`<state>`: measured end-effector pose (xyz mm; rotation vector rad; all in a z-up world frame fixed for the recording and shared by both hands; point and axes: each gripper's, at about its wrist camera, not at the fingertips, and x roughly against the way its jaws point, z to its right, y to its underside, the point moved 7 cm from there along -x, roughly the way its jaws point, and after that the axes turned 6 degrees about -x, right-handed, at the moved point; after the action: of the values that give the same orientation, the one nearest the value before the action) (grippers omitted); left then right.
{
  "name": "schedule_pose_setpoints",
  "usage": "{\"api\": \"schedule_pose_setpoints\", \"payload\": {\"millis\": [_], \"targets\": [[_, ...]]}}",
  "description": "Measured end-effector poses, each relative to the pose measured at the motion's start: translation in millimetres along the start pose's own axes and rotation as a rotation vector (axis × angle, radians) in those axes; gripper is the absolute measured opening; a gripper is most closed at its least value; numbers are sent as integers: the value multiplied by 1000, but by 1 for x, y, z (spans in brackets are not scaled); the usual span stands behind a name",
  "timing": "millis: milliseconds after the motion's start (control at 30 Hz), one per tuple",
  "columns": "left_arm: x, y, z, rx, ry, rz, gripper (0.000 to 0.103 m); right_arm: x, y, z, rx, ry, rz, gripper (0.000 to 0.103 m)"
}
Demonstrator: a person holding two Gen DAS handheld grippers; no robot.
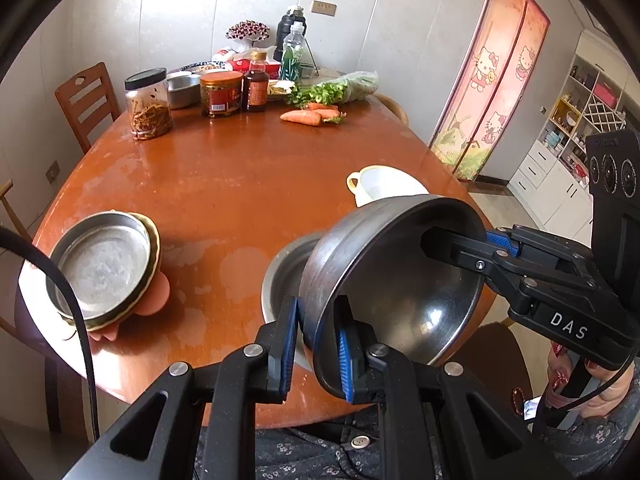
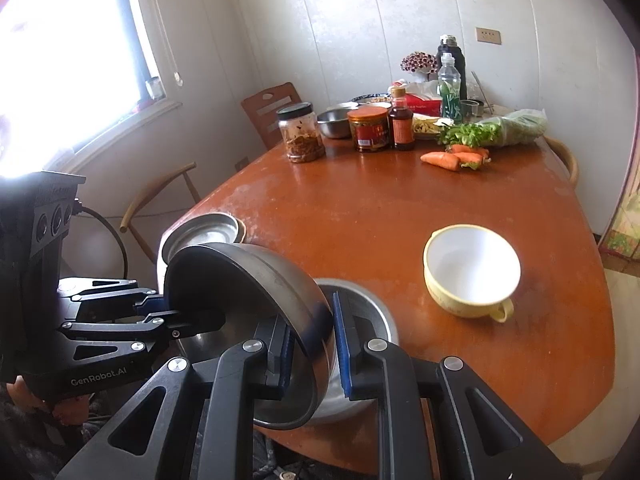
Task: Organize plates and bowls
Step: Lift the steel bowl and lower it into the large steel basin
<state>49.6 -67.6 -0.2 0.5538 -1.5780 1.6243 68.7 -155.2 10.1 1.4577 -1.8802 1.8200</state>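
The tilted steel bowl (image 1: 396, 276) hides most of the lower bowl (image 1: 280, 276).

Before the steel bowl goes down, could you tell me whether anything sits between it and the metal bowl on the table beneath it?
Nothing visible does. The steel bowl, gripped at its rim by the left gripper and the right gripper, hangs tilted directly over the metal bowl, whose visible inside looks empty.

Home dining room: food-laden table (image 1: 224, 184)
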Motion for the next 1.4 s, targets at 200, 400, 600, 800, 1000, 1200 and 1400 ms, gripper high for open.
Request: {"api": "schedule_pose_setpoints", "payload": {"millis": [200, 400, 600, 800, 1000, 1200, 1400], "targets": [[-13, 7, 1, -5, -5, -34, 18, -5, 14, 5, -19, 5, -21, 20], [-25, 9, -1, -3, -13, -52, 18, -15, 20, 14, -40, 4, -41, 20], [-36, 7, -4, -1, -15, -67, 18, -27, 19, 22, -46, 7, -57, 20], [-52, 9, -7, -4, -21, -92, 18, -43, 24, 30, -52, 19, -84, 20], [-66, 8, -10, -17, -38, -110, 18, -58, 28, 38, -67, 18, -114, 20], [-76, 9, -12, -22, -37, -130, 18, -69, 31, 42, -66, 31, -139, 20], [-82, 9, -11, -32, -39, -136, 18, -73, 33, 45, -53, 51, -143, 20]]}}
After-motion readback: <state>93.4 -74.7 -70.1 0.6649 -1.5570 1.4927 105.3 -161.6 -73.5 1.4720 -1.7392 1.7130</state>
